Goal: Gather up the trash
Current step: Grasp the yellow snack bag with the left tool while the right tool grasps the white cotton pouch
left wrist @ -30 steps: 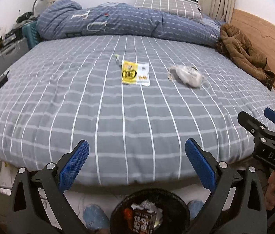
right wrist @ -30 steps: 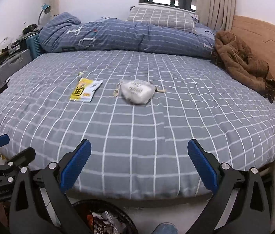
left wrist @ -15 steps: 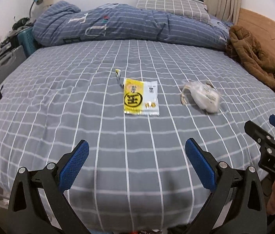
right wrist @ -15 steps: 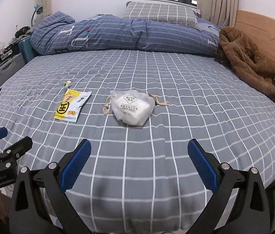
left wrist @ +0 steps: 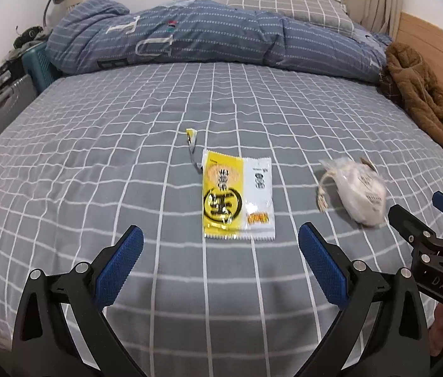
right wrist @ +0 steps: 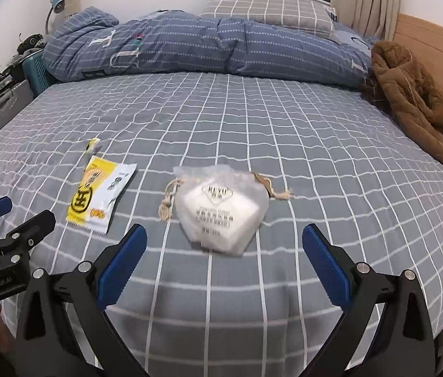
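The work surface is a bed (left wrist: 95, 163) covered by a grey checked sheet, with a rolled blue duvet (left wrist: 190, 40) and a pillow (right wrist: 268, 9) along the far side and a brown coat (right wrist: 416, 106) at the right edge. Three trash items lie flat on the sheet, well apart from the bedding, so each can be approached from above. The yellow-and-white snack wrapper (left wrist: 237, 194) lies directly ahead of the left gripper (left wrist: 220, 267); a small torn strip (left wrist: 191, 138) lies just beyond it. The white drawstring pouch (right wrist: 220, 207) lies directly ahead of the right gripper (right wrist: 224, 264). Both grippers have their jaws spread wide and hold nothing; each appears aligned for one item. Pouch contents cannot be determined; the print is blurred. No bin is visible.
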